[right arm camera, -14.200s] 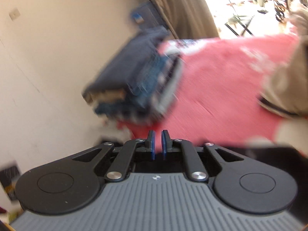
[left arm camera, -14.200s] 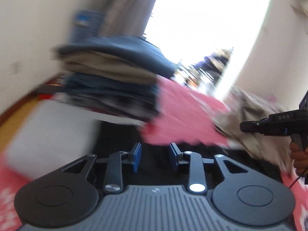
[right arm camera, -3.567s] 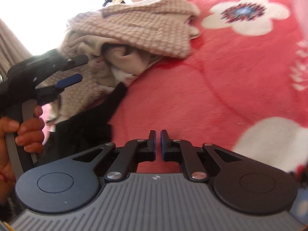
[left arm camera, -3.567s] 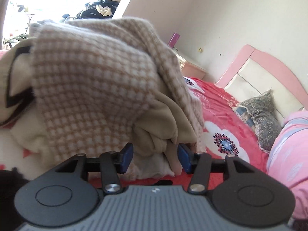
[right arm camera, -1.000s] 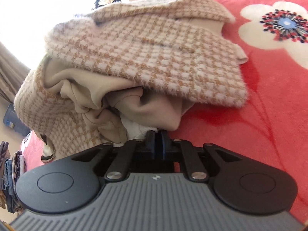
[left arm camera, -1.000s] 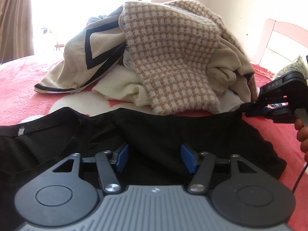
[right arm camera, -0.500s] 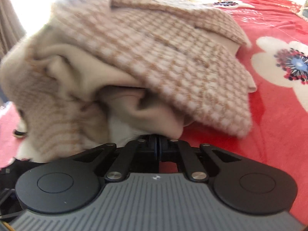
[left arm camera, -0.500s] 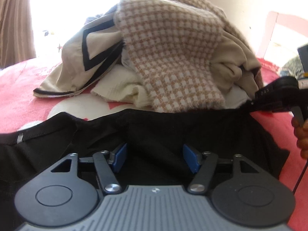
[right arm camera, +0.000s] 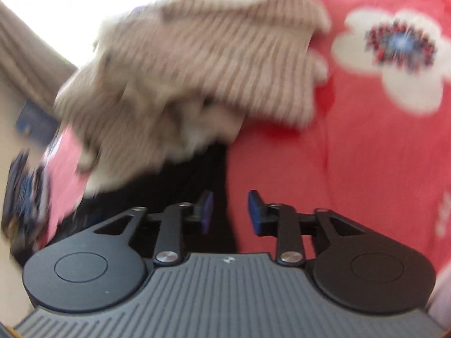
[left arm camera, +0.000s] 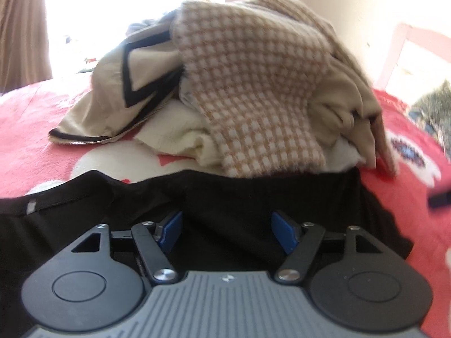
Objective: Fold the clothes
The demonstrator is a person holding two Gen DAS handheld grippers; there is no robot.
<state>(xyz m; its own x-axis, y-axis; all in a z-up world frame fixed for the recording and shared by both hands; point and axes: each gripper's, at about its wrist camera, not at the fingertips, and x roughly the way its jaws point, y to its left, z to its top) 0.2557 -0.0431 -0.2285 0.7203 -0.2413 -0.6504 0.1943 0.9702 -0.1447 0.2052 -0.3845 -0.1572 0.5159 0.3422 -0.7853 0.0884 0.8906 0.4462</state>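
Note:
A black garment (left arm camera: pixel 225 197) lies spread on the red floral bedspread (left arm camera: pixel 33 118), right in front of my left gripper (left arm camera: pixel 227 229), which is open just above it with nothing between its blue pads. Behind it is a heap of clothes: a tan-and-white checked knit (left arm camera: pixel 253 90), a beige jacket with black trim (left arm camera: pixel 129 84) and cream fabric. In the blurred right wrist view my right gripper (right arm camera: pixel 229 209) is open over the black garment's edge (right arm camera: pixel 194 180), where it meets the bedspread (right arm camera: pixel 366 155). The checked knit (right arm camera: pixel 203 56) is above it.
A pink headboard (left arm camera: pixel 406 53) and a patterned pillow (left arm camera: pixel 434 104) are at the right of the left wrist view. A brown curtain (left arm camera: pixel 22 28) hangs by the bright window. A stack of dark folded clothes (right arm camera: pixel 22 186) shows blurred at the far left of the right wrist view.
My right gripper has opened, let go of the black garment's corner and pulled back. It has left the left wrist view. The left gripper has stayed open over the garment.

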